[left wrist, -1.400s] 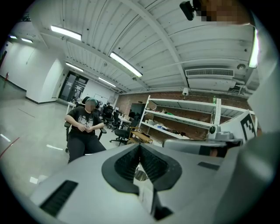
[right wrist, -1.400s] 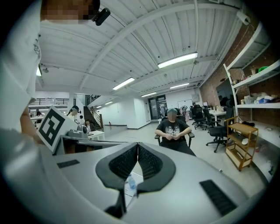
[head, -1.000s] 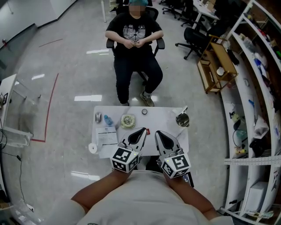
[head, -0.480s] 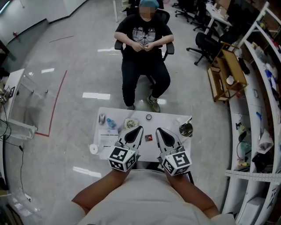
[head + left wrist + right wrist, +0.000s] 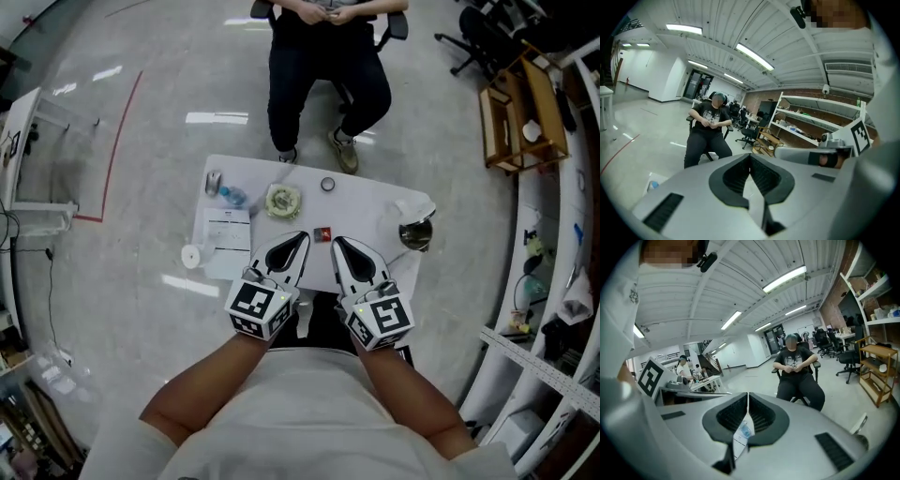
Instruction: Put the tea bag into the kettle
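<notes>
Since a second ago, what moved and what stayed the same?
The grey left gripper and right gripper sank together toward the white table, jaws shut, empty. The view tipped down, so the seated person in black slid to the top edge. The small red tea bag and shiny metal kettle stayed put.

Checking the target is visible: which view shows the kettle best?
The head view: the kettle sits in plain sight near the table's right edge. Neither gripper view shows it clearly; the tabletop is mostly blocked there.
</notes>
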Available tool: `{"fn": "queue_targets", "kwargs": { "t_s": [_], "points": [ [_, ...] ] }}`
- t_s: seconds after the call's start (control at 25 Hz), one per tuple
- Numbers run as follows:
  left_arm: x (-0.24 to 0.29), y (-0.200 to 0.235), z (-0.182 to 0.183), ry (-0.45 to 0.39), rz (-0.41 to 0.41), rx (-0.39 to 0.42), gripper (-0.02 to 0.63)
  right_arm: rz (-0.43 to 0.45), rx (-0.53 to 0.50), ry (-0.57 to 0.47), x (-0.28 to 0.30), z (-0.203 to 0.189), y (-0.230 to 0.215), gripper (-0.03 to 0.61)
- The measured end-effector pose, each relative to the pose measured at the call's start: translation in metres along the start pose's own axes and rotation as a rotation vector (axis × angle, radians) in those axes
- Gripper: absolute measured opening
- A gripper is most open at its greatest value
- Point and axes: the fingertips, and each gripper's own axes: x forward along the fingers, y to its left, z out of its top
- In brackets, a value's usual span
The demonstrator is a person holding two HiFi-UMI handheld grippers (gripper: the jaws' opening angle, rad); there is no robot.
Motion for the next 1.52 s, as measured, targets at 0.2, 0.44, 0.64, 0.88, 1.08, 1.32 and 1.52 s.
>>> {"fn": "queue_targets", "kwargs": {
  "t_s": [0.2,0.44,0.64,0.88,1.08,1.32,1.52],
  "points": [
    [0.023,0.015,-0.056,0.071,-0.008,-0.028,0.011,0.007,0.025,0.078,0.018,-0.057,-0.026,0.012],
    [0.065,0.040,-0.116,0.127,-0.027,-0.010,0.011,-0.024,0.083,0.132,0.050,-0.130,-0.075,0.034],
    [0.095,0.049,-0.171,0.156,-0.038,-0.011,0.010,-0.054,0.103,0.195,0.061,-0.190,-0.095,0.067],
    [0.118,0.074,-0.235,0.211,-0.027,-0.049,0.011,-0.048,0.088,0.279,0.080,-0.262,-0.114,0.130],
    [0.132,0.098,-0.284,0.238,0.010,-0.103,0.010,-0.042,0.110,0.316,0.102,-0.316,-0.127,0.171],
    [0.144,0.124,-0.335,0.268,0.041,-0.141,0.011,-0.072,0.128,0.383,0.117,-0.381,-0.143,0.227],
    [0.158,0.139,-0.364,0.283,0.048,-0.147,0.010,-0.099,0.139,0.433,0.124,-0.430,-0.159,0.244]
  ]
}}
